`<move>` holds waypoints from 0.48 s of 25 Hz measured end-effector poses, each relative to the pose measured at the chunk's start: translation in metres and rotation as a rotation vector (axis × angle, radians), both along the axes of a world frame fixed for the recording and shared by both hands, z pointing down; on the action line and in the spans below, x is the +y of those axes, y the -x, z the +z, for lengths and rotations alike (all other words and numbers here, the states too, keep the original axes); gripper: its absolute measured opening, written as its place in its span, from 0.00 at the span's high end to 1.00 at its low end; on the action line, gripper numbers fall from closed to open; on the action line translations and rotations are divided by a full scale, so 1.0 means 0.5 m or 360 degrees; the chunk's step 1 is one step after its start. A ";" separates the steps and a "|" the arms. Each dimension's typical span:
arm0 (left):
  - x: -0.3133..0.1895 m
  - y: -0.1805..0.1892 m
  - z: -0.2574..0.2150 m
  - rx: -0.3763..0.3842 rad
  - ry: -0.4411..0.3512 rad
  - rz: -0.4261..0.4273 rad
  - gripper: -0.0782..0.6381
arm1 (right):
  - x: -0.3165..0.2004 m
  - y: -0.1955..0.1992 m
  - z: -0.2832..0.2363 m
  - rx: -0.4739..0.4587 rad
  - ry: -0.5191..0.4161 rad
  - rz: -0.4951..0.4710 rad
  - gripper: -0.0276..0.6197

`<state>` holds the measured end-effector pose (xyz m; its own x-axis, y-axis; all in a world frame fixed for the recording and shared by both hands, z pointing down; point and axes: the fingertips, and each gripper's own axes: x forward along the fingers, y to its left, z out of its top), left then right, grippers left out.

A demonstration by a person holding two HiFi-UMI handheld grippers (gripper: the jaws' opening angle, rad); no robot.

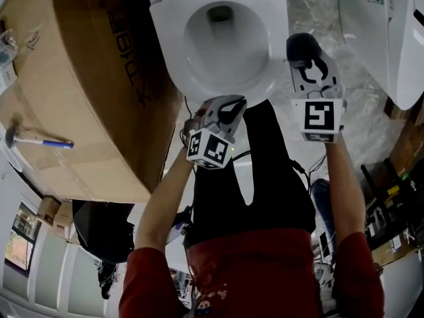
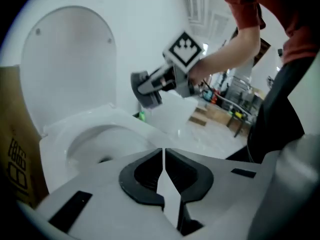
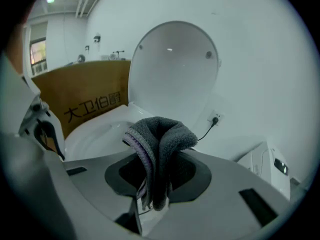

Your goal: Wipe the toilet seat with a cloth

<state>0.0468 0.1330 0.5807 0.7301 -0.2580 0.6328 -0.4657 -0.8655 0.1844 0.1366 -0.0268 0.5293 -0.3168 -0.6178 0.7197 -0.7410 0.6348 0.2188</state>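
Two grippers are out over the toilet in the head view, its lid standing up and its seat lying down around the bowl. The right gripper, right of centre in that frame, is clenched on a dark grey cloth. Its own view shows the cloth folded and bunched, pinched between the jaws and bulging above them. The left gripper view catches that cloth in the air, clear of the seat, over the bowl's far side. The left gripper sits lower in the head view, at the toilet's near lip. Its jaws are drawn together with only a sliver of light between them and nothing caught there. Filling the left of the head view is a big cardboard box, with a hammer lying on it near the frame's left edge. Right of the lid in the right gripper view, a wall socket has a cable plugged in.
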 end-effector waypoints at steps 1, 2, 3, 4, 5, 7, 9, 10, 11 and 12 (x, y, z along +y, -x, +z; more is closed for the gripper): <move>-0.022 0.003 -0.021 0.0062 -0.0003 -0.0097 0.86 | -0.025 0.001 0.018 0.0048 -0.0005 -0.0022 0.82; -0.043 0.007 -0.042 0.0123 -0.0005 -0.0183 0.87 | -0.049 0.003 0.036 0.0101 -0.0006 -0.0050 0.82; -0.066 0.014 -0.063 0.0174 -0.0024 -0.0262 0.87 | -0.074 0.006 0.053 0.0159 -0.0007 -0.0084 0.82; -0.092 0.022 -0.083 0.0210 -0.0069 -0.0328 0.87 | -0.099 0.011 0.070 0.0221 -0.0011 -0.0127 0.82; -0.119 0.032 -0.103 0.0229 -0.0133 -0.0376 0.87 | -0.123 0.017 0.086 0.0292 -0.0020 -0.0179 0.82; -0.158 0.053 -0.138 0.0236 -0.0238 -0.0446 0.87 | -0.160 0.029 0.114 0.0452 -0.0045 -0.0309 0.82; -0.181 0.077 -0.162 0.0232 -0.0290 -0.0514 0.87 | -0.188 0.042 0.138 0.0623 -0.0086 -0.0454 0.82; -0.190 0.090 -0.170 0.0226 -0.0306 -0.0546 0.87 | -0.203 0.051 0.148 0.0719 -0.0118 -0.0537 0.82; -0.198 0.102 -0.175 0.0217 -0.0319 -0.0577 0.87 | -0.216 0.060 0.158 0.0818 -0.0153 -0.0627 0.82; -0.204 0.114 -0.178 0.0204 -0.0328 -0.0609 0.87 | -0.226 0.070 0.170 0.0911 -0.0181 -0.0719 0.82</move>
